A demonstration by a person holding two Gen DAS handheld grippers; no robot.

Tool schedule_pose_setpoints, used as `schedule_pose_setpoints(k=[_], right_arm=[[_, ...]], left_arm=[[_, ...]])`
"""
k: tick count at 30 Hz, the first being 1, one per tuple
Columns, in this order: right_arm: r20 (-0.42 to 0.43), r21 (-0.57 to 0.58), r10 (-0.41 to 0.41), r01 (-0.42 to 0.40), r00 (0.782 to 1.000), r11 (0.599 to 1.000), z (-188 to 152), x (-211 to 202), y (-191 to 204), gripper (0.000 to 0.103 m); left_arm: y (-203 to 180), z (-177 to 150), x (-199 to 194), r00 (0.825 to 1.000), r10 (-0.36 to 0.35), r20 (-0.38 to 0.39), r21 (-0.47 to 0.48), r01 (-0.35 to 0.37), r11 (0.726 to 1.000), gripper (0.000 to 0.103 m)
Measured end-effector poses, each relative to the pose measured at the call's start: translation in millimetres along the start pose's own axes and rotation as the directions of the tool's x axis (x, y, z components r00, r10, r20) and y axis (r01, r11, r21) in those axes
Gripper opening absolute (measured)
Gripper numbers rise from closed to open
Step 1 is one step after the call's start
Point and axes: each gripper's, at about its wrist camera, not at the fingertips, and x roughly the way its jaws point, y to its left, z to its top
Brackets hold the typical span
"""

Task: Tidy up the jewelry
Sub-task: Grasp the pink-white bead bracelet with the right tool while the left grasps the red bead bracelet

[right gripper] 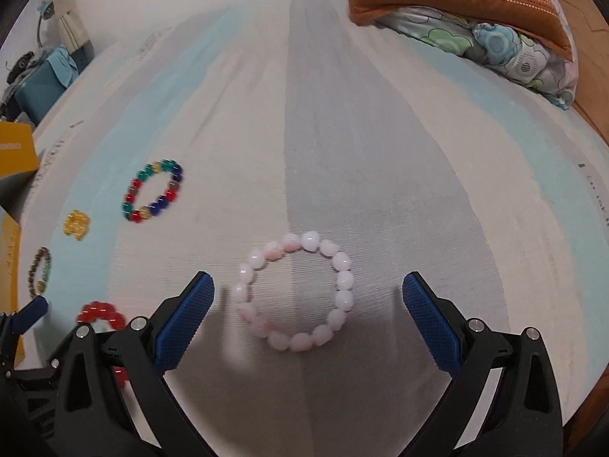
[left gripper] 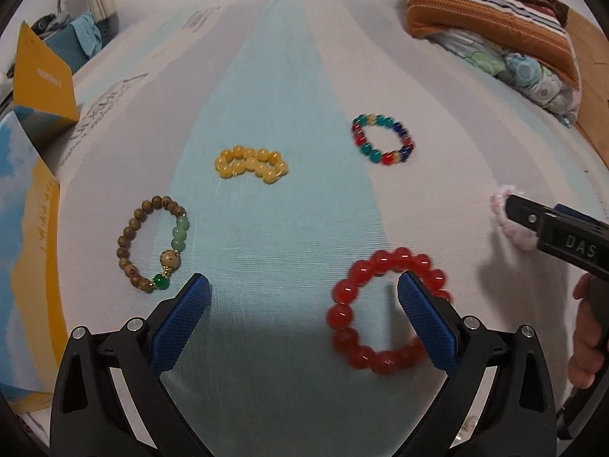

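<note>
Your left tongs (left gripper: 303, 297) stand wide open over the striped bed sheet (left gripper: 274, 87), holding nothing. From the left wrist view, going left to right: the yellow box (left gripper: 42, 80) sits at ten o'clock on the bed's edge, the wooden bracelet (left gripper: 152, 243) with its green beads lies just beyond your left finger at about nine o'clock, the yellow bracelet (left gripper: 251, 163) lies folded at eleven, the multicoloured bracelet (left gripper: 382, 139) at one, and the red bracelet (left gripper: 380, 310) lies flat at four, your right finger over its ring. Folded bedding (left gripper: 495, 19) is piled at two o'clock. Your right tongs (right gripper: 308, 297) are also spread open and empty, with the pink bracelet (right gripper: 297, 291) lying flat between the fingers, touching neither
</note>
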Motion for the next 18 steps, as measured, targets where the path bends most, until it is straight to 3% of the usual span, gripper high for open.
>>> schedule_pose_setpoints(k=[6,10,14,18], right_arm=[[-0.052,0.027,0.015,-0.014,0.999,1.000,-2,17,-7,0.094],[-0.058,0.031,0.006,-0.004,0.998,1.000,-3,21,-9,0.086],[-0.051,0.020,0.005,-0.004,0.999,1.000,-4,20,-9,0.071],[-0.045,0.004,0.007,-0.007,0.999,1.000,-6,18,-7,0.055]], left_arm=[[-5,-4,10,0.999,0.040,0.006,0.027,-0.040,0.999,0.097],[-5,-5,9,0.999,0.041,0.012,0.025,-0.041,0.999,0.097],[-5,-7,7,0.999,0.040,0.012,0.026,-0.040,0.999,0.090],[-6,-8,3,0.999,0.033,0.011,0.040,-0.034,0.999,0.076]])
